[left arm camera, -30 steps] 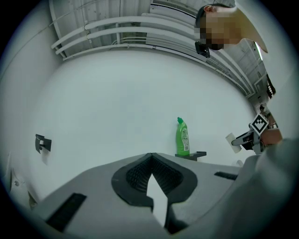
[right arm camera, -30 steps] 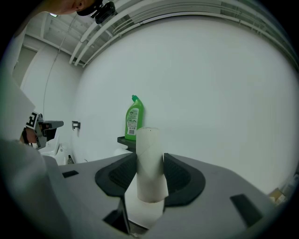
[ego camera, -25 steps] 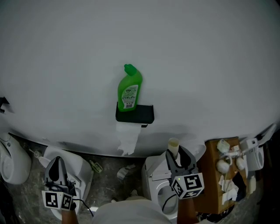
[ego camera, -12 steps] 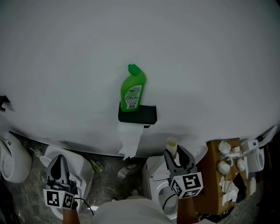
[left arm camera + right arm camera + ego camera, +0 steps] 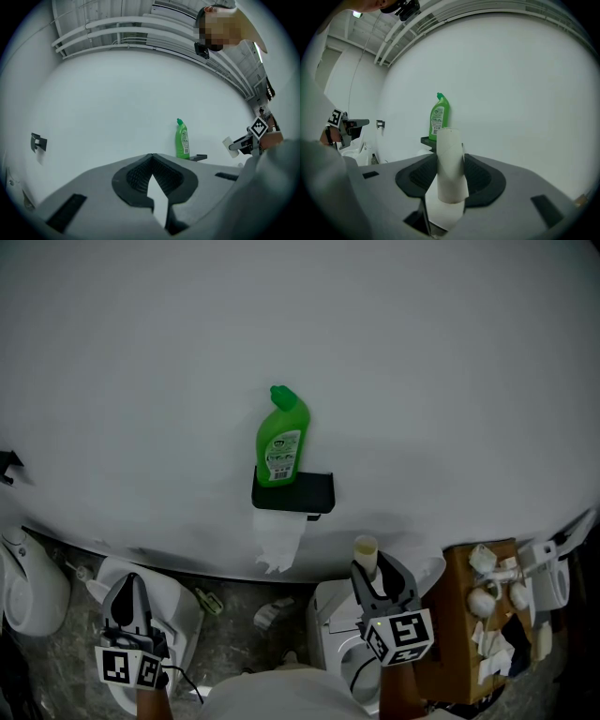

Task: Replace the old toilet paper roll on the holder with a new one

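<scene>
Matt black holder, with plastic, paper and bare card around it.
My right fingers have dark ribbed pads set in smooth, matt grey plastic, and between them is a dull, pale cardboard tube. The bottle on the holder is glossy green plastic. Below the holder hangs soft white toilet paper, ragged at its torn edge. The wall behind the holder is smooth, matt white.
</scene>
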Demonstrator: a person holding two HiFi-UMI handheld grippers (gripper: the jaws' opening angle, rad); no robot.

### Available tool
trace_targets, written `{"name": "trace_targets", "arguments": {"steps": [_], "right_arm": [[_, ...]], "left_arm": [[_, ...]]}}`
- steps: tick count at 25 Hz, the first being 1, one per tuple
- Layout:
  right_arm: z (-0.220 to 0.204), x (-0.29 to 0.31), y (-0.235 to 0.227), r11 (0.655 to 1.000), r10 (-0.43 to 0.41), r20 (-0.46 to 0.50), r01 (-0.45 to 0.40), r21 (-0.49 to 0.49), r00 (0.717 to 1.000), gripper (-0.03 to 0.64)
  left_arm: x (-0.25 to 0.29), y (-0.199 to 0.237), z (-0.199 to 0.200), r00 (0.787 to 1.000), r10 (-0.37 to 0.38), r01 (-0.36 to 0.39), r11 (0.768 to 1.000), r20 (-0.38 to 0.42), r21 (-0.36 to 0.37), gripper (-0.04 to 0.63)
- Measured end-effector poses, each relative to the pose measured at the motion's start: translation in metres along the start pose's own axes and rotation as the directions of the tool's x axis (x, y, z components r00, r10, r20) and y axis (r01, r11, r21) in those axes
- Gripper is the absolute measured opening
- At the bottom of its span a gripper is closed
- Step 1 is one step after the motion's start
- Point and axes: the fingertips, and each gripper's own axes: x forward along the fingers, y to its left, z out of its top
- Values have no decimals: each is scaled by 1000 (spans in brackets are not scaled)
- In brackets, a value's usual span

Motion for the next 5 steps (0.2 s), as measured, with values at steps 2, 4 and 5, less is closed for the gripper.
{"name": "trace_targets", "arguments": {"steps": [2,4,5], "right_arm": [[3,3,-1,1000,0,6,0,-2,1000,178],[4,5,-2,1000,2,10,-2,-3,1000,178],[4,6,-3,1000,2,11,-2,-3,1000,178]], "left_arm": [[4,-2,0,1000,-5,5,1000,2,-1,6],[7,-5,-1,1000,-12,12,1000,1,-1,6],[9,-7,-1,1000,-15,15,1000,0,-1,6]]}}
